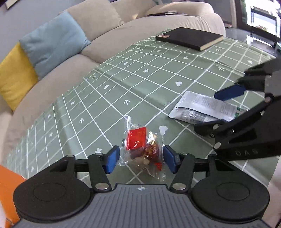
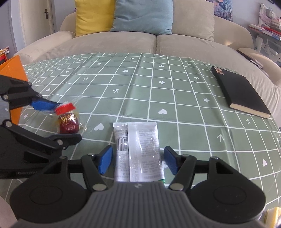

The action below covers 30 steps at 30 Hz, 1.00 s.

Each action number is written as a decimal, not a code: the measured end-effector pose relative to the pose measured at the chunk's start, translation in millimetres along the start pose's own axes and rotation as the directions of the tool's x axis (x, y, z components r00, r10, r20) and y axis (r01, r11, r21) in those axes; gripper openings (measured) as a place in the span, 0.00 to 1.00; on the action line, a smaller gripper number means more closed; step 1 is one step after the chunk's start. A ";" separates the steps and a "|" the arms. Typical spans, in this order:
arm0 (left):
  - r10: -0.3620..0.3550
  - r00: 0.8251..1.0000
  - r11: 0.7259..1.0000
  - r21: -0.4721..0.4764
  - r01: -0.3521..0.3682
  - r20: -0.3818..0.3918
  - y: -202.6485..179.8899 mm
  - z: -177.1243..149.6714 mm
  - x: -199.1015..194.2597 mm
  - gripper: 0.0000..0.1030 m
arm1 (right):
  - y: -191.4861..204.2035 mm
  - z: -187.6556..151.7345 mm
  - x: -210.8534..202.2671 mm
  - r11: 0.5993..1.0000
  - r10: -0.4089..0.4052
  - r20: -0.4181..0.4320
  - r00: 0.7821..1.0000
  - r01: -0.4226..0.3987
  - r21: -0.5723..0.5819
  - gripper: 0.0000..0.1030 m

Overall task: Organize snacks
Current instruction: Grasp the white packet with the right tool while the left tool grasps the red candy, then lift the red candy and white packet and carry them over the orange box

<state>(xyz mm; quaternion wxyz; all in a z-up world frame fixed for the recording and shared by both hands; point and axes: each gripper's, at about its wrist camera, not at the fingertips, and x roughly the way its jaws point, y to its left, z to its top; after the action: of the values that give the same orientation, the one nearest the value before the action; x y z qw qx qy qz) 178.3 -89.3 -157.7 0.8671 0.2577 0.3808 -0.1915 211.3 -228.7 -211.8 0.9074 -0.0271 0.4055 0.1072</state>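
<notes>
A clear snack bag with a red label [image 1: 143,148] lies on the green checked tablecloth [image 1: 140,79], between the blue pads of my left gripper [image 1: 141,160], which is open around it with gaps on both sides. It also shows in the right wrist view [image 2: 67,121]. A white and silver snack pouch [image 2: 138,150] lies flat between the pads of my right gripper [image 2: 138,160], which is open and not touching it. The pouch shows in the left wrist view [image 1: 202,108] under the right gripper [image 1: 217,110].
A black notebook [image 2: 240,91] lies at the far right of the table. An orange box [image 2: 13,82] stands at the left edge. A beige sofa [image 2: 140,42] with a yellow cushion [image 2: 94,15] and a blue one [image 2: 143,15] runs behind the table.
</notes>
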 end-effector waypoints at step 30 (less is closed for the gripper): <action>0.109 0.992 0.922 -0.380 -0.078 0.060 56.7 -10.3 -120.4 0.43 | 43.8 44.1 -71.7 0.992 0.123 0.082 0.989 -0.126 0.029 0.45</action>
<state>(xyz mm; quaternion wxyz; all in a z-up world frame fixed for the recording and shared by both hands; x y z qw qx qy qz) 125.8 -21.8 -55.2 0.9231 0.0965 0.3628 -0.0832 187.5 -192.3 -127.4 0.9148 0.0180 0.3715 0.1576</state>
